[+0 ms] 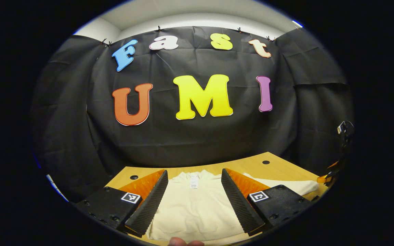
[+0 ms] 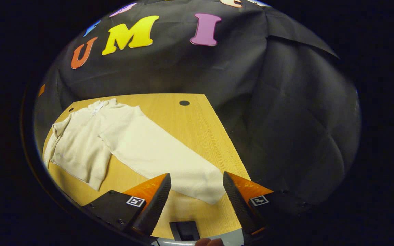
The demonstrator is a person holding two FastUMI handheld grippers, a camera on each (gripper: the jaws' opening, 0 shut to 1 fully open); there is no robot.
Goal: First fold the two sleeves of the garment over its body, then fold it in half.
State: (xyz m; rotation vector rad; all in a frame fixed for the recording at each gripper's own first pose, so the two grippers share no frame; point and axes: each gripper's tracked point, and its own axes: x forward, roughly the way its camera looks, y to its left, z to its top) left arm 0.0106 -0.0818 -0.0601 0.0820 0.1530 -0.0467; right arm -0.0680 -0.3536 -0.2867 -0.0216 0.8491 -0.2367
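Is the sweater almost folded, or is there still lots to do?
Lots left. In the right gripper view, the cream sweater lies flat on the table, one sleeve stretched out. Right gripper is open above the cuff; left gripper is open over the body. Nothing is gripped.

Each tool, the left tool (image 1: pixel 195 201) and the right tool (image 2: pixel 197 201), has two wedge-shaped fingers (image 1: pixel 149 205) with ribbed inner faces. Behind them sit dark blocks with screws. Each block carries a small square black-and-white marker (image 1: pixel 130 197).
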